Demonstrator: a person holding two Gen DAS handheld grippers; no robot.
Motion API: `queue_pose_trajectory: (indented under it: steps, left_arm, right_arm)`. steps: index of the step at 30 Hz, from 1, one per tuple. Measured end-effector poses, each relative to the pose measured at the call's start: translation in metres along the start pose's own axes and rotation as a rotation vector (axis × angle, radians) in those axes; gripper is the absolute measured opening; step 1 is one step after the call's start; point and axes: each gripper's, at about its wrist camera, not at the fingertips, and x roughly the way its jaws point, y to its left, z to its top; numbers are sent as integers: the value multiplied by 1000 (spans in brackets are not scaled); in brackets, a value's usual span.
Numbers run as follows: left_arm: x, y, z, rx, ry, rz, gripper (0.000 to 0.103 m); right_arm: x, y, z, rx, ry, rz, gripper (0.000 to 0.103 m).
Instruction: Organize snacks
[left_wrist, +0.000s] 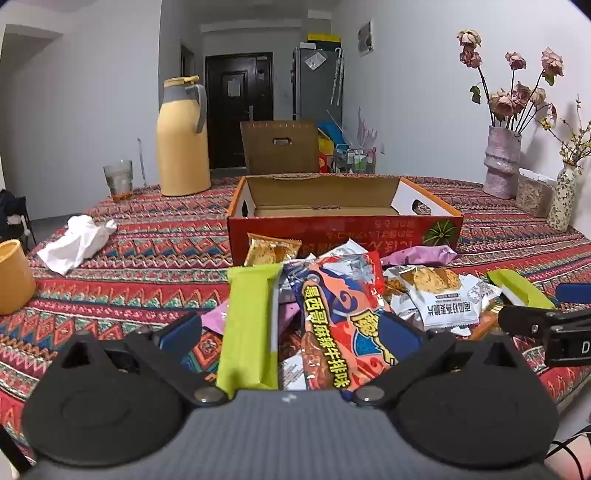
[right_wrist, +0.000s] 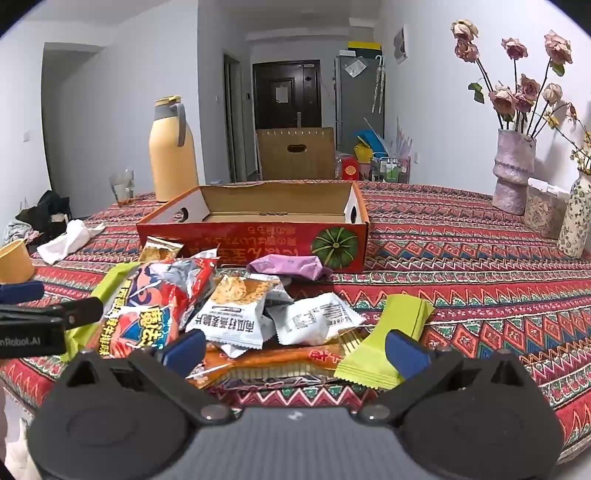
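Counter with red patterned cloth fills both views. Open red cardboard box sits mid-counter, inside looks bare, pumpkin print on its front wall. Yellow thermos jug stands far left behind the box, drinking glass just left of it. Pink vase with dried roses far right, a small floral vase near it. Crumpled white tissue left on the counter, yellow cup at the left edge.

Snack pile lies on the counter right in front of the box, not in it. Orange-red beef-flavor bag on top at center-left. Green wrapper bar just beside it, touching. White oat-crisp packet next to a second white packet. Second green packet on the right edge of the pile. Purple packet touches the box front. Small orange cracker packet leans by the box. Long orange packet nearest the right camera.

Left gripper fingers wide open over the green bar and orange-red bag, gripping nothing. Right gripper fingers wide open over the long orange packet, gripping nothing; right blue fingertip overlaps the second green packet, contact unclear.
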Motion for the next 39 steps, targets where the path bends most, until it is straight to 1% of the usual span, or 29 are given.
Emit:
queue_pose_trajectory:
  steps: [1,3,4,5,8,11,39]
  left_arm:
    - [-1,0,-1,-4,2,-2,103]
    - [8,-1,0,8,44,1,103]
    - [9,-1,0,6,46,0,103]
    - [5,0,-1,-2,28,-4,103]
    - [8,-1,-2,-10,35,-8,103]
    - [8,0,-3,-8,21,-12,103]
    - [6,4,-4,-27,17,-31,103]
  right_arm:
    - [0,0,0,-3,4,-2,103]
    - [1,0,0,-2,7,0,103]
    - [1,0,0,-2,8,-1,103]
    - [2,-1,-1,-2,10,-3,103]
    - [4,-3,0,1,16,-1,103]
    - [6,-2,0,1,18,-2,103]
    - [8,0,-2,13,25,14,103]
